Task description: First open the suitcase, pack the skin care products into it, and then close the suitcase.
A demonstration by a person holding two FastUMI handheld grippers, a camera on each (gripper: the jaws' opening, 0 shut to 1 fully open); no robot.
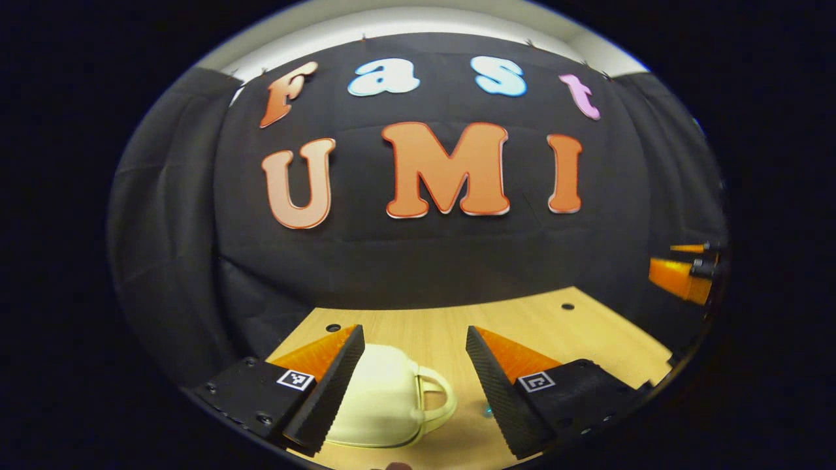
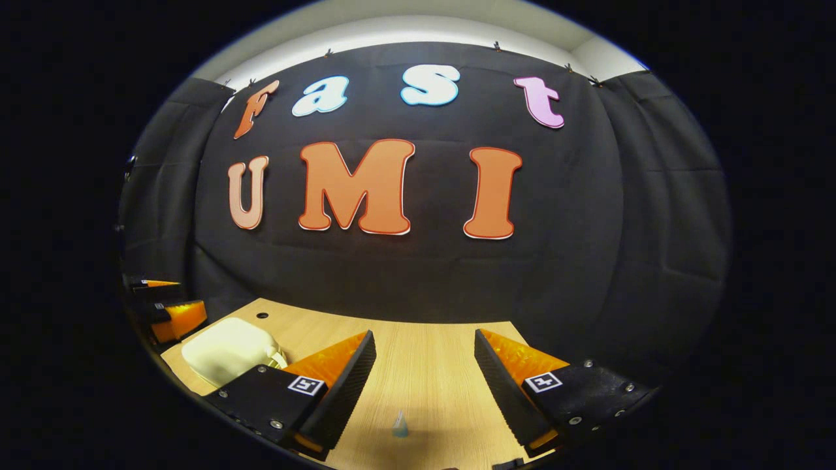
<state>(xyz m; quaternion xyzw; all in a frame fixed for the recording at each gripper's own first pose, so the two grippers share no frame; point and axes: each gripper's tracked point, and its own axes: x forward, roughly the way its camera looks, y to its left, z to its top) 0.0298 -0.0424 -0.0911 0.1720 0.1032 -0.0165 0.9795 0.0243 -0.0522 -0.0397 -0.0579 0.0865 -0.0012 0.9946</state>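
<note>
A small cream suitcase (image 1: 385, 401) lies shut on the wooden table (image 1: 457, 326), its handle facing right. My left gripper (image 1: 413, 339) hovers open just above and behind it, with its left finger over the case's left side. In the right gripper view the same suitcase (image 2: 225, 349) lies at the left. My right gripper (image 2: 424, 346) stands open over bare table. A small pale blue skin care item (image 2: 400, 425) sits on the table below and between its fingers. The right gripper (image 1: 686, 274) shows at the far right of the left gripper view. The left gripper (image 2: 163, 307) shows at the far left of the right gripper view.
Black cloth walls close the booth behind and on both sides of the table (image 2: 424, 372). Small dark holes (image 1: 567, 306) dot the tabletop near its back edge. A tiny bluish spot (image 1: 487, 411) lies on the table right of the suitcase handle.
</note>
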